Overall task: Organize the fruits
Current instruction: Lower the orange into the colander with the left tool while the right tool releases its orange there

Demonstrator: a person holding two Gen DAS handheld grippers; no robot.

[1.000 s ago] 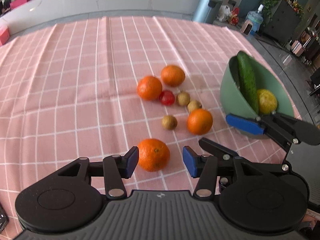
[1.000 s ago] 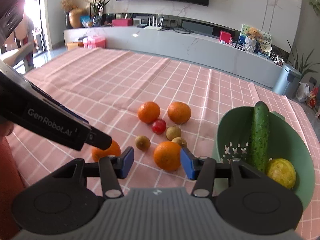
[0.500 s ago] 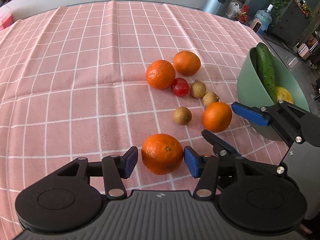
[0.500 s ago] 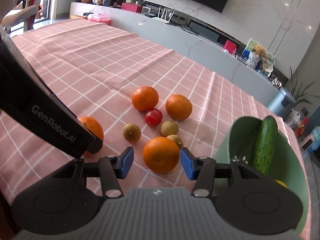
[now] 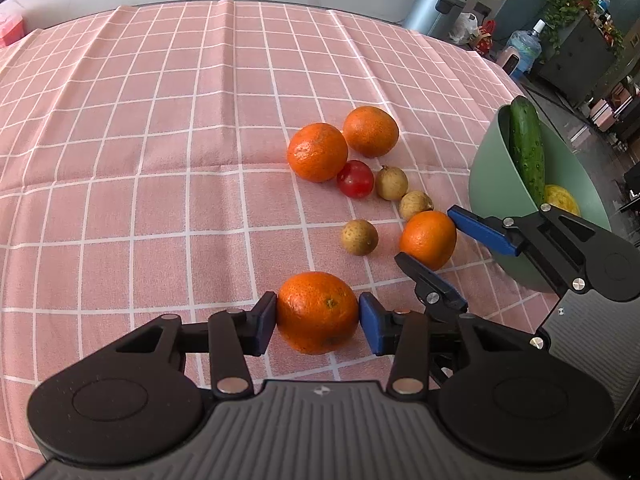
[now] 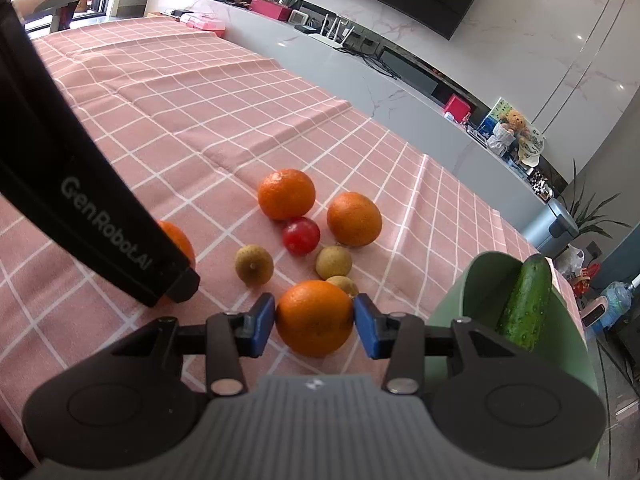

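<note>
1. A round orange fruit nearest the left camera point(image 5: 318, 312) sits on the tabletop, pressed on both sides by the blue pads of the left gripper point(image 5: 318, 318).
2. A second round orange fruit point(image 6: 315, 317) lies on the cloth beside the bowl, clamped between the pads of the right gripper point(image 6: 314, 320).
3. Behind them lie two more oranges point(image 5: 317, 152), a small red tomato point(image 5: 355, 179) and three small brown longans point(image 5: 359, 237).
4. A pale green plastic bowl point(image 5: 490, 184) to the right holds a dark green cucumber point(image 5: 527, 148) and a yellow fruit point(image 5: 560, 199).
5. A pink checked tablecloth point(image 5: 160, 140) covers the tabletop.
</note>
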